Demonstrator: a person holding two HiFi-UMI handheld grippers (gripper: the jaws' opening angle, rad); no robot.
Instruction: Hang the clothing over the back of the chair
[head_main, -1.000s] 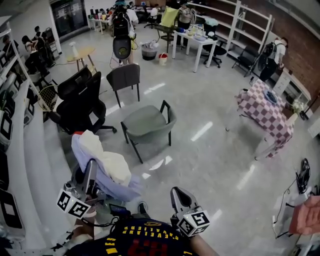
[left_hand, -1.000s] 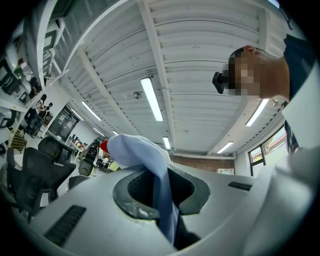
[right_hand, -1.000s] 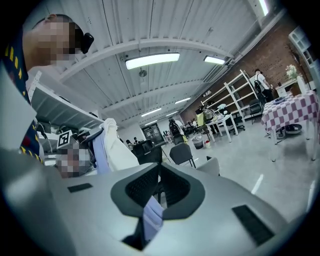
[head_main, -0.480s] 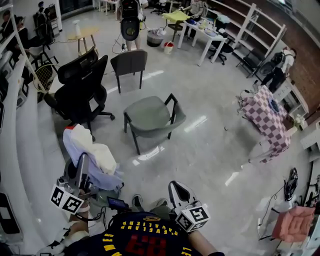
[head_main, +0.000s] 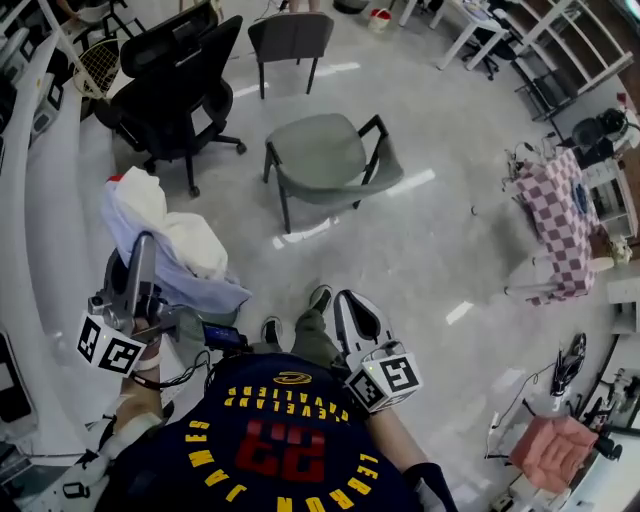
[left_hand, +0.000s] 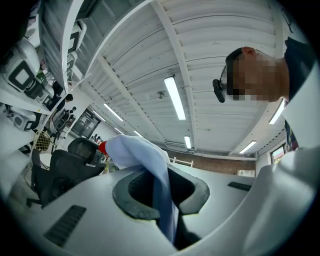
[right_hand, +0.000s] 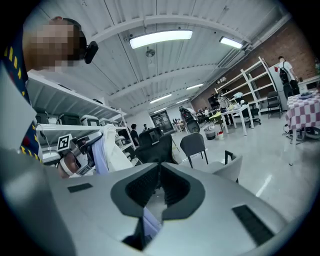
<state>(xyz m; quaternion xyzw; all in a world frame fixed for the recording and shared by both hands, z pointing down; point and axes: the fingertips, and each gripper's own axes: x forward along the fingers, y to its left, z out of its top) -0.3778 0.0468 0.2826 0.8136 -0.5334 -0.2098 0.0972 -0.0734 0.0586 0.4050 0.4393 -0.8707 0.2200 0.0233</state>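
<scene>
A bundle of light blue and cream clothing (head_main: 172, 248) hangs from my left gripper (head_main: 143, 242) at the left of the head view. In the left gripper view the blue cloth (left_hand: 136, 151) runs down between the fingers of the left gripper (left_hand: 162, 172), which is shut on it. The grey armchair (head_main: 325, 155) stands ahead with its back (head_main: 388, 168) to the right; it shows in the right gripper view as the armchair (right_hand: 228, 168). My right gripper (head_main: 352, 298) is close to my body, and its tips meet (right_hand: 159, 166). A bluish sliver low in its gap is unclear.
A black office chair (head_main: 180, 75) and a small dark grey chair (head_main: 290, 35) stand beyond the armchair. White benches (head_main: 50, 200) line the left side. A table with a checked cloth (head_main: 560, 215) is at the right, and a pink thing (head_main: 545, 450) at the bottom right.
I have walked on with both grippers, and the head view looks down more steeply, so the chairs sit higher in it. The clothing stays in my left gripper.
</scene>
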